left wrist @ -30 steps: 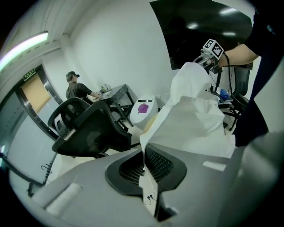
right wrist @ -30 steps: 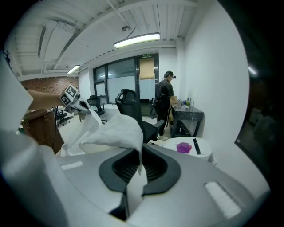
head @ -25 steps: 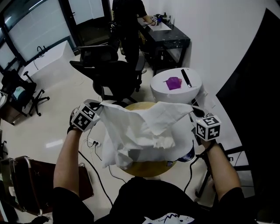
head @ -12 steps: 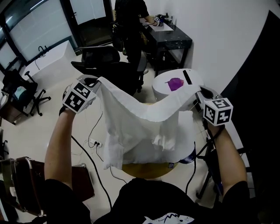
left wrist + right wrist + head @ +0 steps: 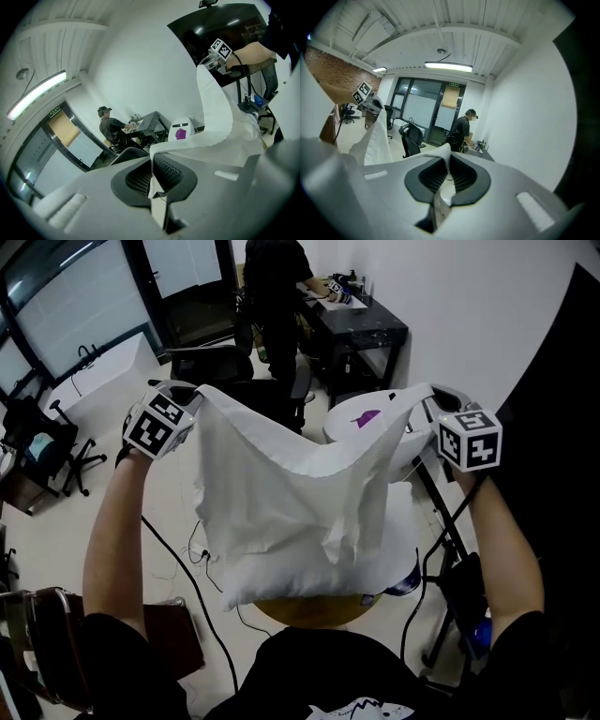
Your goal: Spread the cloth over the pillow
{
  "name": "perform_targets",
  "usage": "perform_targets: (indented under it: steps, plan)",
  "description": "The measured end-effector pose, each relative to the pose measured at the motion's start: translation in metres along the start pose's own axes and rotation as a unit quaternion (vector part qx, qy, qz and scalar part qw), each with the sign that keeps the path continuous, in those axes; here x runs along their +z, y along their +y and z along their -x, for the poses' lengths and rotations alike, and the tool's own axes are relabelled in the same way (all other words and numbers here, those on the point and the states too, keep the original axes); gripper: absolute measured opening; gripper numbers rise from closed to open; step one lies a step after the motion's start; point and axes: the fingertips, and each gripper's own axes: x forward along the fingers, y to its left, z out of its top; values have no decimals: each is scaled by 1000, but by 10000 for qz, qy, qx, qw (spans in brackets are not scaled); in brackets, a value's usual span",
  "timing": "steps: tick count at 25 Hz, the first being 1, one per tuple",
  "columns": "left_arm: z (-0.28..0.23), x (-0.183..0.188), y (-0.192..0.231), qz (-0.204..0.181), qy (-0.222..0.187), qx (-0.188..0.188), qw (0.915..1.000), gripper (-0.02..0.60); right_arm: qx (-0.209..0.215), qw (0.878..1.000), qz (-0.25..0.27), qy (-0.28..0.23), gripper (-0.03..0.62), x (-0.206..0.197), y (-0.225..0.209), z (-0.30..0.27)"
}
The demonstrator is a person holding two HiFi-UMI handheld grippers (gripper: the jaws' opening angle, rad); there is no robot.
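changed over the last second: left gripper (image 5: 199, 397) and right gripper (image 5: 424, 397) both higher and further apart than before. top hem of the cloth (image 5: 281, 493) pulled from a slack sag into a flatter line between them. more of the sheet lifted clear, less bunched in the middle. for the task: judged as the lift-and-open step, well under way, laying down not yet done. next probably a carry out over the pillow (image 5: 403, 521) and a lowering.

tongs: left clamped fully on one top corner, thin white edge pinched between the ribbed pads (image 5: 168, 171). right clamped the same way on the other top corner, white fold wedged between its pads (image 5: 461, 176). nothing else held.

where: cloth hanging in the air in front of the chest, above the round wooden table (image 5: 309, 610), lower end draped down over the pillow. pillow on that table, mostly hidden behind the hanging sheet, only a white strip showing at the right.

look: white, thin, limp, lightly creased. shallow dip along the top edge, long folds running down, one crumpled knot low at centre-right. seems light, likely to fold back on itself if dropped fast.
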Motion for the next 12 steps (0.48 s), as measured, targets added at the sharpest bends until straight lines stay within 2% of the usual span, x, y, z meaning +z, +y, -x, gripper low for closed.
perform_targets:
  steps: [6,12]
  plan:
    - [-5,7,28,177,-94,167,9997,-8,-230,9997,104,24,9,30,-25,-20]
    - [-1,32,54,7,-423,330,9986,-8,-556,9981,217,-160,9,68,-46,-20]
